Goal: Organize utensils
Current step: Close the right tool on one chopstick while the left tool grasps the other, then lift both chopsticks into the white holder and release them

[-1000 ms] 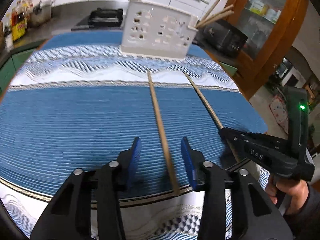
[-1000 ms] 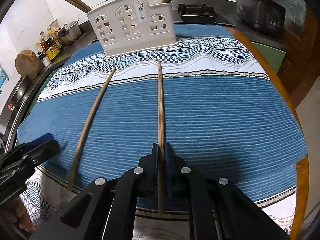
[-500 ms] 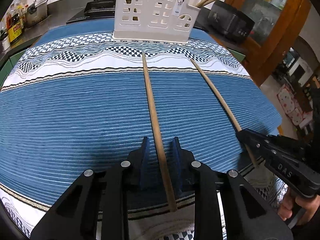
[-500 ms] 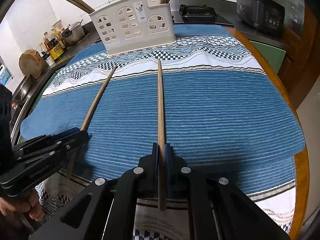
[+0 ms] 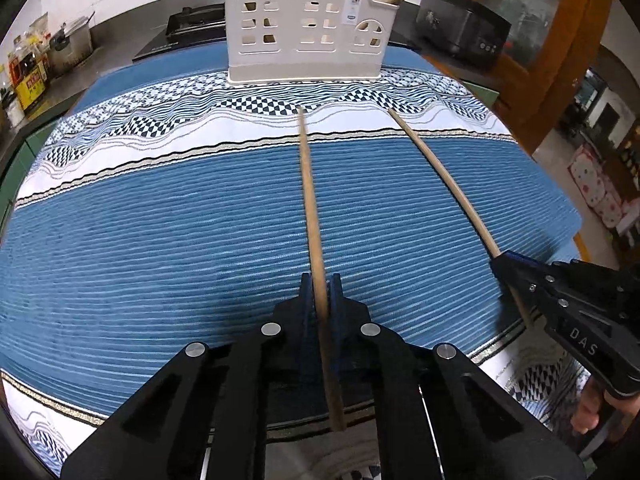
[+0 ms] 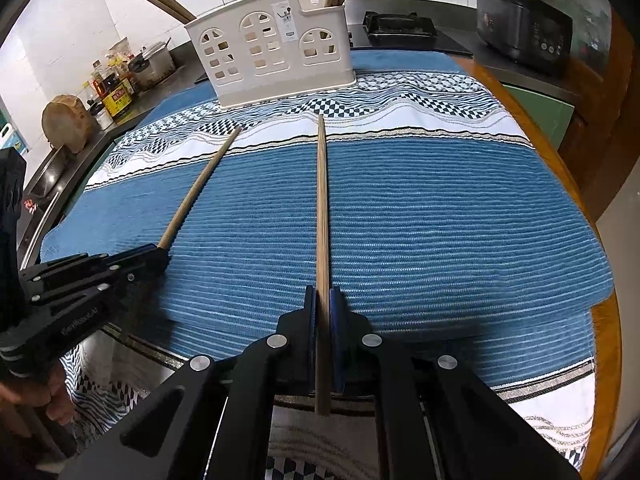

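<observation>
My left gripper (image 5: 320, 286) is shut on a wooden chopstick (image 5: 310, 200) that points toward the holder. My right gripper (image 6: 322, 300) is shut on a second wooden chopstick (image 6: 321, 200), also pointing forward. Each gripper shows in the other's view: the right one (image 5: 504, 264) holding its chopstick (image 5: 440, 172), the left one (image 6: 154, 252) holding its chopstick (image 6: 200, 184). A cream plastic utensil holder (image 5: 304, 28) with arched windows stands at the far side of the blue striped cloth (image 5: 160, 220); it also shows in the right wrist view (image 6: 268, 64). Several chopsticks (image 6: 166, 0) stand in its end compartments.
A black cooker (image 6: 524, 28) sits at the back right, a gas hob (image 6: 400, 26) behind the holder, and bottles and a pot (image 6: 120, 80) on the left counter. The round table's wooden edge (image 6: 608, 320) shows at right. A wooden cabinet (image 5: 560, 40) stands right.
My left gripper closed from open onto its chopstick and turned to face the holder. My right gripper stayed shut on its chopstick and moved a little closer to the holder.
</observation>
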### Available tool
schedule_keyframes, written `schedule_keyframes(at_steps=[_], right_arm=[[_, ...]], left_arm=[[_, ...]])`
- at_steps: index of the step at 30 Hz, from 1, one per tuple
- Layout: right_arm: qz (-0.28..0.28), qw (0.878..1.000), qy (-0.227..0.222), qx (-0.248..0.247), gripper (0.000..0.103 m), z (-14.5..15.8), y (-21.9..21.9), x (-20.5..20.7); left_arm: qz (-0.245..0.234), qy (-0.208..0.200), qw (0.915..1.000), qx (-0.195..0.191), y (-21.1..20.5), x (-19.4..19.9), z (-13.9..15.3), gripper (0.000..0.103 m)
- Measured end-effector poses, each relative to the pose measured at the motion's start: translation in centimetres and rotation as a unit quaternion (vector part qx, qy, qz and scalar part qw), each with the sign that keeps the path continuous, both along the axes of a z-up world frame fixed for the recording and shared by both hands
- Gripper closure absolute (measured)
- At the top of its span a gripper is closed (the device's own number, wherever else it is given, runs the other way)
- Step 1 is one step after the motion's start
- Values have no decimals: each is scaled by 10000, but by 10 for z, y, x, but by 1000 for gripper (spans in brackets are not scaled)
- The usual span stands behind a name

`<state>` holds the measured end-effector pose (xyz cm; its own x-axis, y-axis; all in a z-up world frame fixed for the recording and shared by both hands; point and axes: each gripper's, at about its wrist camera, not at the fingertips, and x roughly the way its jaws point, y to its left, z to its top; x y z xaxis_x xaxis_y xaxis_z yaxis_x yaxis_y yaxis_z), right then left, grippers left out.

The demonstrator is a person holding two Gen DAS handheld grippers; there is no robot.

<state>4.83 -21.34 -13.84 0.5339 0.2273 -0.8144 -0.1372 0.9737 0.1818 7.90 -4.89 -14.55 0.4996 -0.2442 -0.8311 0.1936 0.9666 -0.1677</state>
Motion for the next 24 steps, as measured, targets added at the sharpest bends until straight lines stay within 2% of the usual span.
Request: schedule_keyframes(at_steps=[8, 12, 16, 24], right_arm=[[9, 10000, -45, 3, 96, 0, 1, 2], [7, 9999, -110, 27, 96, 6, -2, 0], [37, 9994, -337, -19, 96, 22, -3, -5], [136, 9938, -1101, -106, 96, 77, -7, -7]], left_arm=[[-115, 90, 9999, -92, 2, 3, -1, 97], [-122, -28, 9998, -142, 4, 1, 8, 97], [-108, -266, 9994, -202, 10, -2, 25, 97], [-65, -822, 9960, -346, 20, -3, 62, 97]])
